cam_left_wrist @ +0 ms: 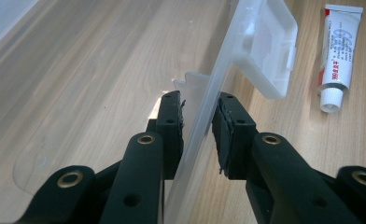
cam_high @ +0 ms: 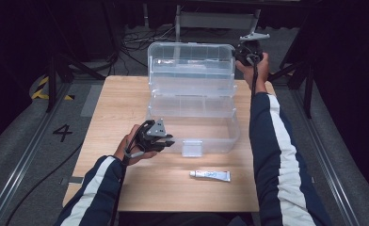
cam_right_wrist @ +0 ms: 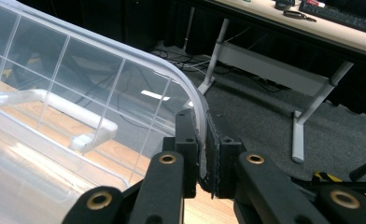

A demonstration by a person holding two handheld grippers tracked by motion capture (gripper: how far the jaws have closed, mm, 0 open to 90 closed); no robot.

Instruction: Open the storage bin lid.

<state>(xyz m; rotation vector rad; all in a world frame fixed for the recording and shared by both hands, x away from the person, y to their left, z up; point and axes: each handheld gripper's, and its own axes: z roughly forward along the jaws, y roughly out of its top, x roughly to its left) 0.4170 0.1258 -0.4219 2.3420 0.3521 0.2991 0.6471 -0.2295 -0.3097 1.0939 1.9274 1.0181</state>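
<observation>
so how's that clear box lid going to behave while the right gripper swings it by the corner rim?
Likely light: the lid is thin clear plastic. It may flex, since the right gripper pinches only one corner. The box looks empty and might slide or tip, so the left gripper clamping its front wall probably helps.

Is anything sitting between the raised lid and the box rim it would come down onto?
Nothing visible. The lid stands upright, its corner pinched by the right hand-held gripper. The box rim looks bare, and the tube lies outside on the table.

1 clear box (cam_high: 192,117), 1 tube (cam_high: 210,175), 2 tools: left tool (cam_high: 166,141), right tool (cam_high: 241,55).
</observation>
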